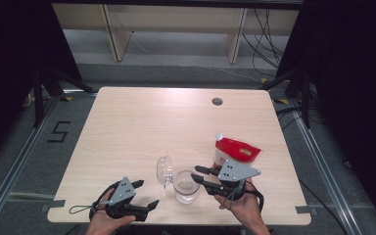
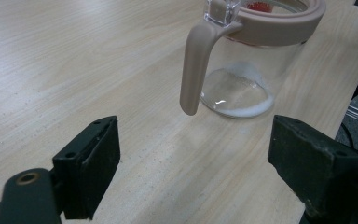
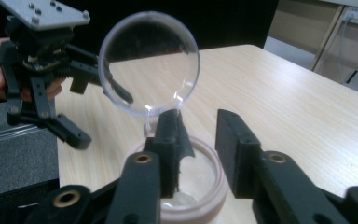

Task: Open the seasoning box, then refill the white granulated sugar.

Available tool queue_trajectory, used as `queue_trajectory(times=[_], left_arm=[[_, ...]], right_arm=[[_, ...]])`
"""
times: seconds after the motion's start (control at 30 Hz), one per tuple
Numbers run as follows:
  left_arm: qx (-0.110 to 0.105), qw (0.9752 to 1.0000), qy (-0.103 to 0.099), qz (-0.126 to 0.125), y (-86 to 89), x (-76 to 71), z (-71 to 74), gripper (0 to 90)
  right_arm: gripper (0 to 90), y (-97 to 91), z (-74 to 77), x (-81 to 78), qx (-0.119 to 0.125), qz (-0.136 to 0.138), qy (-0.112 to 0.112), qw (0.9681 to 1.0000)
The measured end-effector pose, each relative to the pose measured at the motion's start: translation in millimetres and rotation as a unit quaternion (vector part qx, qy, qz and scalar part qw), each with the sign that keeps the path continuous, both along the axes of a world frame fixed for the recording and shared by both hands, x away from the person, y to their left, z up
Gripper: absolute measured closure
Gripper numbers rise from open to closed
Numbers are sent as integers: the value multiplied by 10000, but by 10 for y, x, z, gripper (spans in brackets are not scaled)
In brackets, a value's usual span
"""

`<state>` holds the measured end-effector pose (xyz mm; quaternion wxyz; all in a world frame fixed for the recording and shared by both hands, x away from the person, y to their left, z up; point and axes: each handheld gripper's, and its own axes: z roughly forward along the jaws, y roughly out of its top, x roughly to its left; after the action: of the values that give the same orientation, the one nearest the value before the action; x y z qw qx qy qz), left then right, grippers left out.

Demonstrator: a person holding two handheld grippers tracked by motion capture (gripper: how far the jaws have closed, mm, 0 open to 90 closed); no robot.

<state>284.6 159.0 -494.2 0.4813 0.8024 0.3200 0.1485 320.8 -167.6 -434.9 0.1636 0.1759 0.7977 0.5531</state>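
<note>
Jar (image 1: pixel 186 186), lid (image 1: pixel 164 170) up: my right gripper (image 1: pixel 199 175), fingers part-spread over the rim, empty; left gripper (image 1: pixel 146 194) spread, idle. Approach level, avoid tipping.

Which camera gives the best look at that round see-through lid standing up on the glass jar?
The right gripper view: the clear lid stands open, facing the camera, its whole round outline visible above the jar. The high view shows the lid small and edge-on. The left gripper view catches just the hinge at the top edge.
</note>
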Motion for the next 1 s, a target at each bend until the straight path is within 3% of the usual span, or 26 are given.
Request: queue_trajectory(times=[0.1,0.2,0.23,0.3,0.37,0.5,0.6,0.63,0.77,0.8,0.9,0.97,1.0], left_arm=[[-100,9999,43,37,-16,6,-3,159],[-16,10000,54,-16,-18,11,-3,159],[-79,9999,80,-54,-34,7,-11,159],[12,10000,23,-75,-29,3,-4,159],[-20,10000,21,-59,-32,-5,0,159],[-20,10000,35,-17,-21,-7,0,159],[46,10000,13,-44,-20,-15,7,159],[-24,10000,42,-29,-34,-25,5,159],[-84,9999,52,-24,-44,-23,1,159],[-25,10000,41,-47,-38,-20,3,159],[-21,10000,40,-45,-39,-19,3,159],[-26,10000,45,-55,-37,-17,0,159],[-49,10000,34,-53,-40,-16,-4,159]], right_arm=[[600,-81,-72,-30,-4,-108,120,9999],[557,-128,-96,-42,30,-157,150,9998],[507,-172,-116,-70,56,-325,168,9993],[490,-192,-128,-71,62,-335,144,9993],[432,-243,-159,-111,112,-514,119,9985],[383,-297,-181,-142,148,-630,147,9978],[356,-348,-203,-188,172,-731,405,9964],[338,-368,-232,-198,226,-749,449,9959],[336,-417,-255,-206,174,-781,466,9957],[331,-423,-270,-203,246,-853,347,9954],[308,-473,-282,-253,266,-892,620,9937],[288,-519,-299,-272,234,-942,548,9938],[275,-555,-317,-315,223,-1064,637,9920]])
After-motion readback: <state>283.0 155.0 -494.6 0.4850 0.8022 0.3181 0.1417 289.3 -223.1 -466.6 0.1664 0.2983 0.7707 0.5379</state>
